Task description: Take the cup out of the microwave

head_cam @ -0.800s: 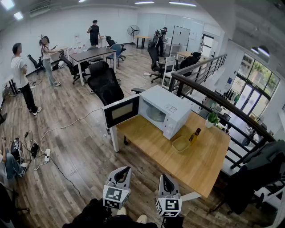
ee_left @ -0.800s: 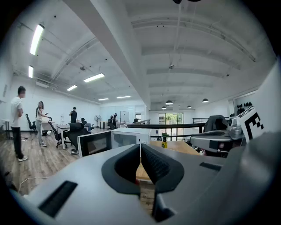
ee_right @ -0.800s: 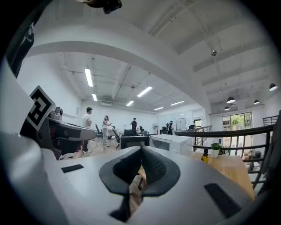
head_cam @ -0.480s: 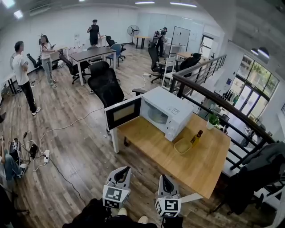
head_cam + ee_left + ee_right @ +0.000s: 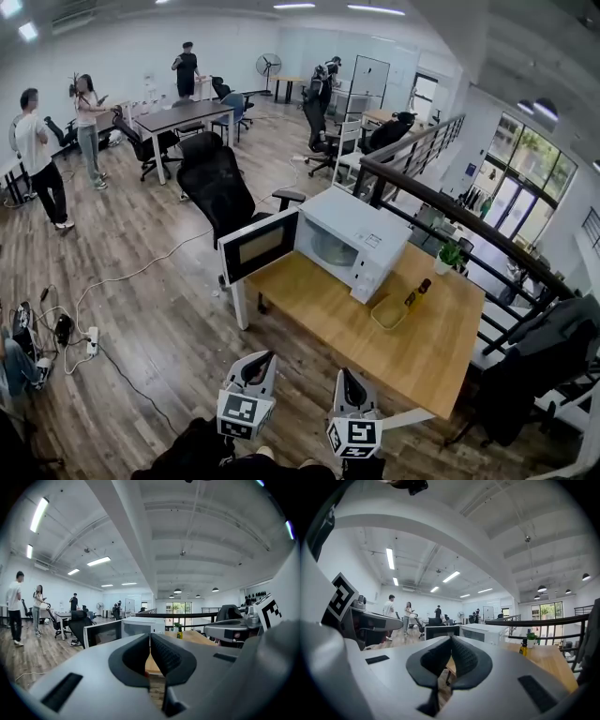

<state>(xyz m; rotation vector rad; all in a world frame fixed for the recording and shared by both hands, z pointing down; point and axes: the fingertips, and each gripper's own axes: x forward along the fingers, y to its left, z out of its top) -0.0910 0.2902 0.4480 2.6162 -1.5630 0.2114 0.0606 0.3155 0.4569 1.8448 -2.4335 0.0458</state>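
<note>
The white microwave (image 5: pixel 364 236) is sitting at the far left end of the wooden worktop (image 5: pixel 323 314). Its door (image 5: pixel 260 246) is hanging wide open to the left, so the pale cavity is facing the person. The cup is not showing clearly in any view: the cavity is too small and washed out to tell what is standing inside it.

On the worktop just beside the microwave's front right corner, a shallow yellowish tray (image 5: pixel 387 312) is lying flat; what it is holding is too small to tell. A dark bottle (image 5: pixel 413 292) with a yellow label is standing upright right next to it. Near the far edge a green plant (image 5: pixel 449 248) is sitting in a white pot (image 5: pixel 442 262).

The left tool (image 5: pixel 265 356) and the right tool (image 5: pixel 344 374) are hovering side by side low in the head view, well apart from the microwave and pointing toward it. In each gripper view the ribbed pads are pressing together with nothing between them: both the left tool (image 5: pixel 149 635) and the right tool (image 5: pixel 451 639) are closed and empty.
</note>
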